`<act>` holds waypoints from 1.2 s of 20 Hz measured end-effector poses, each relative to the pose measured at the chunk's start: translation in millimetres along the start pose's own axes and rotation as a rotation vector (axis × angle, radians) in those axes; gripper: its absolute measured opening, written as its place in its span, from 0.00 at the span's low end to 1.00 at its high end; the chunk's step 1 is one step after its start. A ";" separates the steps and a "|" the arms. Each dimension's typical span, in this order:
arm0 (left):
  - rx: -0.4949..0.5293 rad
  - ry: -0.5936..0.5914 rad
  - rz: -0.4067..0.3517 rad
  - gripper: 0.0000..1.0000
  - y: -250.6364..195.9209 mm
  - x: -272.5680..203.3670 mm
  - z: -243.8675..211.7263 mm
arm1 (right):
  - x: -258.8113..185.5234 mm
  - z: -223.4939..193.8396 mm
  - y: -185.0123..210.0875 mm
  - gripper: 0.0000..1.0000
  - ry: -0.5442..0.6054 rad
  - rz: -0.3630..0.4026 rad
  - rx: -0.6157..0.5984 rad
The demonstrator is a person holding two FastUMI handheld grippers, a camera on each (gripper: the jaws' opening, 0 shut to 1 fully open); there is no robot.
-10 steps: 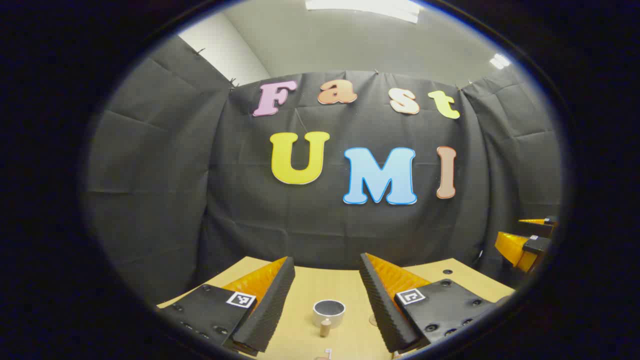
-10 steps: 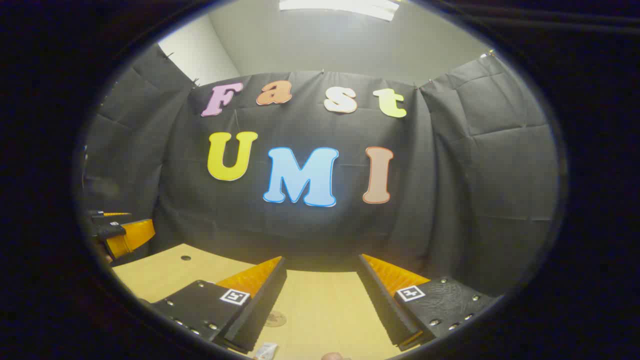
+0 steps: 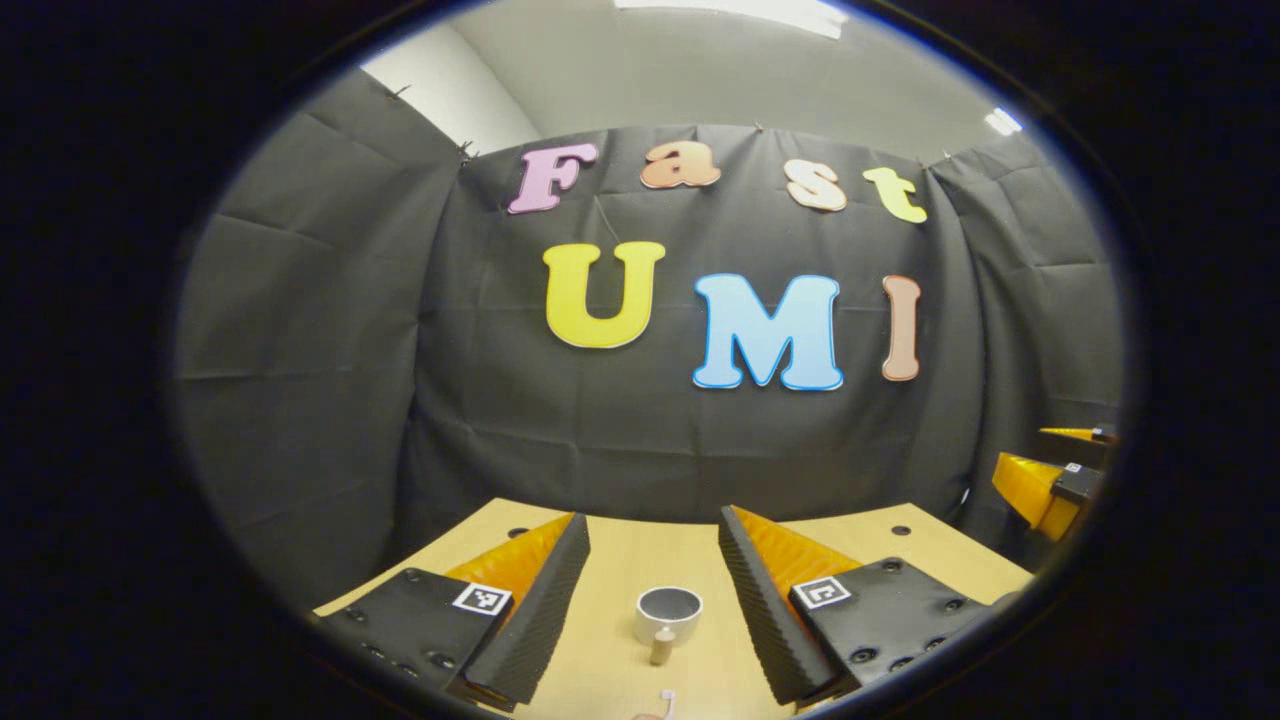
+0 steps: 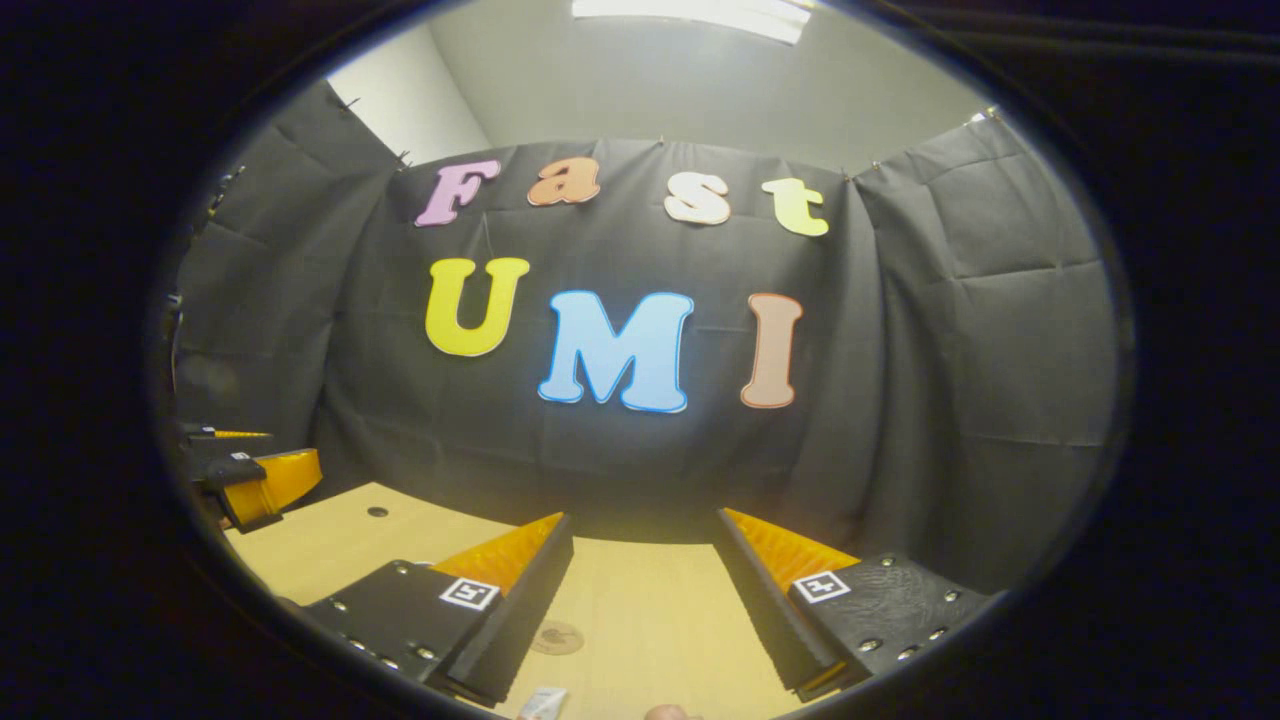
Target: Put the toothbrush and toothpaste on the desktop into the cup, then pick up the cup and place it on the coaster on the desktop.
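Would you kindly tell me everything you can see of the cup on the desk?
The cup is a small white mug, ceramic by the look of it, with a dark grey inside that appears empty. It stands upright on the light wooden desktop, its mouth open upward. A short, pale, wood-coloured handle sticks out toward the camera. In the left gripper view it sits ahead of the open left gripper, between the lines of its two fingers, and nothing touches it.

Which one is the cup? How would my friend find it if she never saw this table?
Start with the wooden table in front of the black cloth wall. In the left gripper view, the cup stands upright on it, ahead of the left gripper and between its open fingers. It is small, round and white with a dark inside and a stubby handle pointing at the camera.
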State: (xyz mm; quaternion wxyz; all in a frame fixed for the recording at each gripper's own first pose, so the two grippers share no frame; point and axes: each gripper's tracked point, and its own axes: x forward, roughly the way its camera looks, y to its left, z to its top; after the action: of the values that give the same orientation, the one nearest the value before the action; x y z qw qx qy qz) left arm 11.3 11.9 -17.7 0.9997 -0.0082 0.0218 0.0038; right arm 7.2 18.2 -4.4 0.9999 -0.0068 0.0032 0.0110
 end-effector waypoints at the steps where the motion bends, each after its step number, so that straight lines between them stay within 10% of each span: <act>1: -0.004 0.000 -0.001 0.95 0.4 2.0 -0.9 | 0.2 -1.4 0.1 0.91 0.000 0.000 0.002; 11: -0.002 0.071 -0.015 0.95 -4.2 12.4 -29.3 | 11.0 -31.3 11.6 0.91 0.092 0.038 0.039; 12: 0.012 0.096 -0.023 0.79 -7.0 14.6 -39.2 | 11.7 -37.7 14.7 0.91 0.116 0.051 0.045; 13: 0.018 0.120 -0.033 0.95 -10.4 15.6 -48.3 | 12.1 -45.3 17.7 0.91 0.142 0.060 0.049; 24: -0.052 0.446 -0.091 0.87 -27.9 16.5 -154.6 | 8.5 -115.2 45.2 0.91 0.386 0.143 0.082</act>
State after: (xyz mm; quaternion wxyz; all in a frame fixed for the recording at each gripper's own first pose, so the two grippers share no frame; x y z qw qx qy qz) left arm 21.3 -18.4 -172.4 0.9687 -0.0354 0.2418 -0.0427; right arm 14.0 61.9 -120.2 0.9769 0.0323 0.1956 0.0803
